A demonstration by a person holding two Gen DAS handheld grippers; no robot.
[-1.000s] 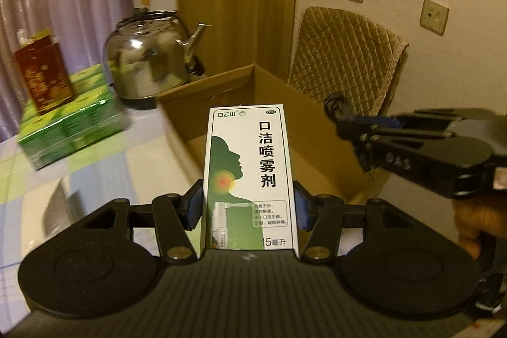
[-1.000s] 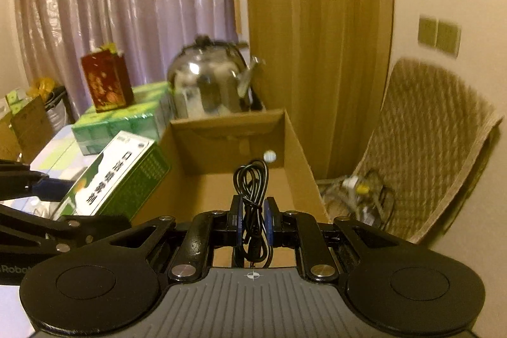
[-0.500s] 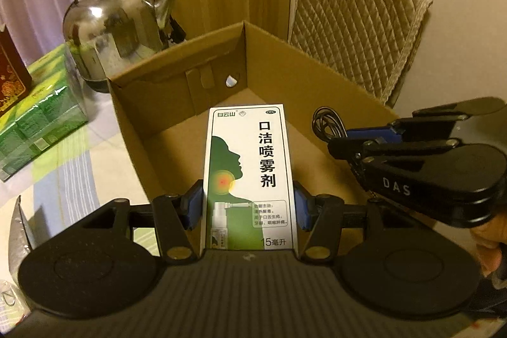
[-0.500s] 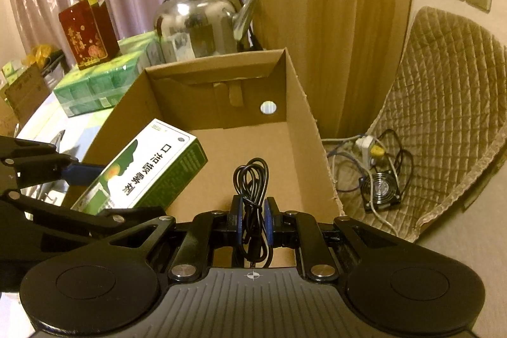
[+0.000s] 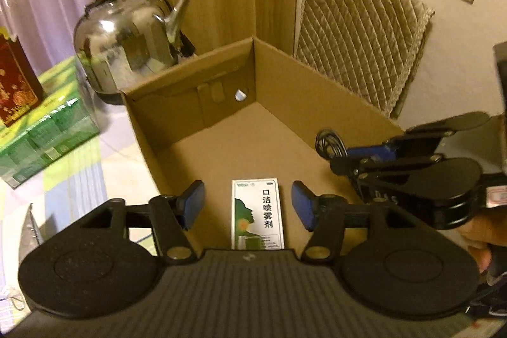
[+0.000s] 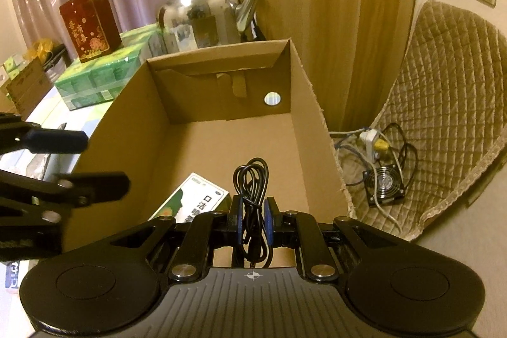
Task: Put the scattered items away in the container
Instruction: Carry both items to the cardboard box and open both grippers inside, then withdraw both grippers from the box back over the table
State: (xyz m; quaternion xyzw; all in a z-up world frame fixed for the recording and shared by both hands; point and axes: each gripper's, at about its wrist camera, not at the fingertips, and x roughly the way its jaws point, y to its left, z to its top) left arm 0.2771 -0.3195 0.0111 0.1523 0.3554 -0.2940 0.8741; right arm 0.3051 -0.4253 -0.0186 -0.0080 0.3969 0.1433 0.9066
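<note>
The green and white spray box (image 5: 257, 213) lies flat on the floor of the open cardboard box (image 5: 294, 91), also seen as the spray box (image 6: 193, 205). My left gripper (image 5: 248, 205) hovers above it, jaws opening, pads well clear of both its sides. My right gripper (image 6: 253, 216) is shut on a coiled black cable (image 6: 252, 179) and holds it over the cardboard box (image 6: 313, 119). From the left wrist view, the right gripper (image 5: 336, 151) reaches in from the right with the cable (image 5: 328, 141).
A steel kettle (image 5: 126, 40) stands behind the box. Green tissue packs (image 5: 41, 135) and a red carton (image 5: 16, 84) sit on the table to the left. A quilted chair (image 6: 450, 103), a small fan (image 6: 385, 182) and wires lie on the right.
The left gripper let go of the spray box, which now lies on the box floor, and its jaws spread. Both grippers moved lower over the cardboard box.
</note>
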